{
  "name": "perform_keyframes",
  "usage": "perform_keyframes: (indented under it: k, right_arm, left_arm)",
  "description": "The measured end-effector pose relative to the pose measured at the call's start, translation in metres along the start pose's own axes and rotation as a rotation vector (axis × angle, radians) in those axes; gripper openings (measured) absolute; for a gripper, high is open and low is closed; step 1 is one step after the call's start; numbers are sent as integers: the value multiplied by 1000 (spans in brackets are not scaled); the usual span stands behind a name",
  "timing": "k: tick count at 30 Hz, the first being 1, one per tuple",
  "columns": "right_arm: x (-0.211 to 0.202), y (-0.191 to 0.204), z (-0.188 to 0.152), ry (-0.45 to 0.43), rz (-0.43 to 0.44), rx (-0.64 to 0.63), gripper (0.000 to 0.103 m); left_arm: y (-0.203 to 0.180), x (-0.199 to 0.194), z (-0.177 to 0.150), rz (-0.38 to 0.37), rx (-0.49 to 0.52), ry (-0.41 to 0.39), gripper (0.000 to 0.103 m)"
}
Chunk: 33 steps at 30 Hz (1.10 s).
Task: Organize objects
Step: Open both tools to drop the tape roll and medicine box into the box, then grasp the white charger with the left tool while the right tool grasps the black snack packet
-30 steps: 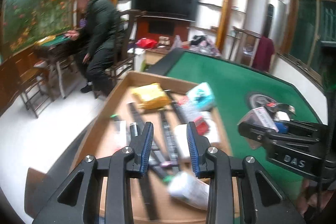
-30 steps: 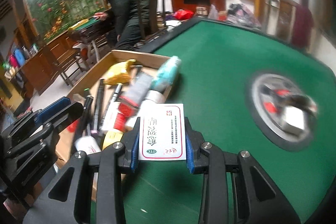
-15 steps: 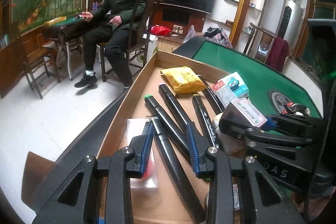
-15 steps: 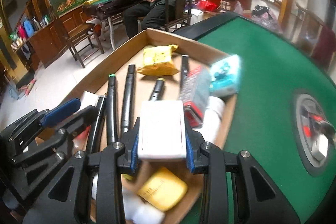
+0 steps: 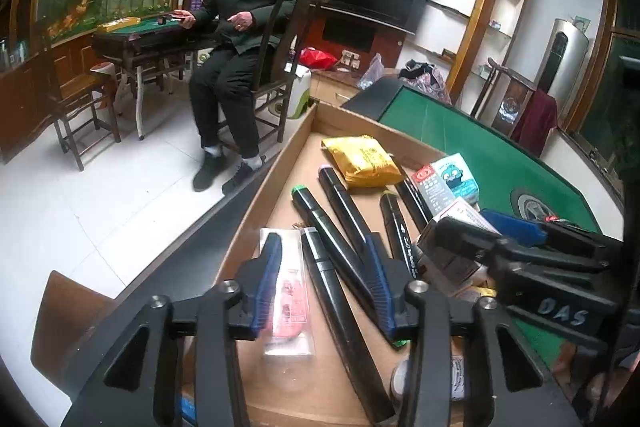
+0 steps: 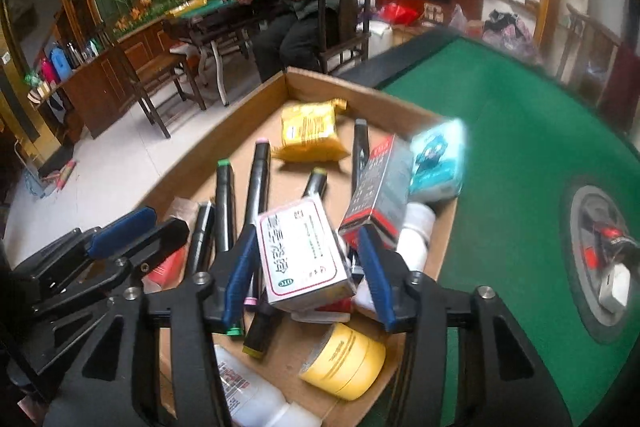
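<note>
An open cardboard box (image 5: 276, 167) on the green table holds several black markers, packets and cartons. My left gripper (image 5: 324, 263) hovers low over the box with its jaws opening. One black marker (image 5: 320, 267) lies loose on the box floor between the fingers, and the pads stand clear of it. My right gripper (image 6: 306, 251) is over the pile, its jaws opening too. A white medicine box (image 6: 300, 255) sits tilted between its fingers with small gaps on both sides. The right gripper (image 5: 500, 239) also shows at the right of the left wrist view.
Also in the box are a yellow packet (image 6: 308, 135), a teal tissue pack (image 6: 438, 159), a red-and-grey carton (image 6: 380, 187), a yellow tape roll (image 6: 344, 359) and a clear packet (image 5: 286, 291). Green felt (image 6: 520, 147) with a round hub (image 6: 604, 259) lies right. A person (image 5: 236, 39) sits beyond.
Both grippers came in over the cardboard box, then their jaws widened. The white medicine box left the right gripper's pads and tilted onto the pile. The marker now lies free between the left fingers.
</note>
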State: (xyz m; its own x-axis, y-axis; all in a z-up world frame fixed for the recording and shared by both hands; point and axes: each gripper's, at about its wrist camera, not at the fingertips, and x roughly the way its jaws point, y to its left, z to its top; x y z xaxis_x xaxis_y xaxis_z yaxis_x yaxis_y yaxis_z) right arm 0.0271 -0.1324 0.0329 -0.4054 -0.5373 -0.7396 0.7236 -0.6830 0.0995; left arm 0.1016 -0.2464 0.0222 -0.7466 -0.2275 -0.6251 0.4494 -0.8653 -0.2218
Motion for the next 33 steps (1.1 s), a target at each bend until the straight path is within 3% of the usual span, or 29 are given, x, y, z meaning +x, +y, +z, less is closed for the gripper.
perform_keyframes:
  k: [8, 15, 19, 24, 29, 33]
  right_arm:
    - [-36, -14, -3, -89, 44, 43, 54]
    - [-66, -77, -26, -103, -44, 138, 55]
    - [-81, -138, -42, -100, -106, 251, 55]
    - [-120, -235, -63, -143, -252, 445, 54]
    - [-160, -313, -88, -229, -313, 678, 55]
    - [-176, -349, -109, -278, -303, 846, 55]
  left_arm:
    - [-9, -17, 8, -8, -1, -39, 45]
    - [-56, -31, 10, -68, 81, -60, 50]
    - [-113, -24, 10, -165, 174, -4, 50]
    - [-208, 16, 12, -408, 213, 180, 56]
    - [-306, 70, 4, -436, 287, 353, 56]
    - [-362, 92, -2, -377, 397, 340, 56]
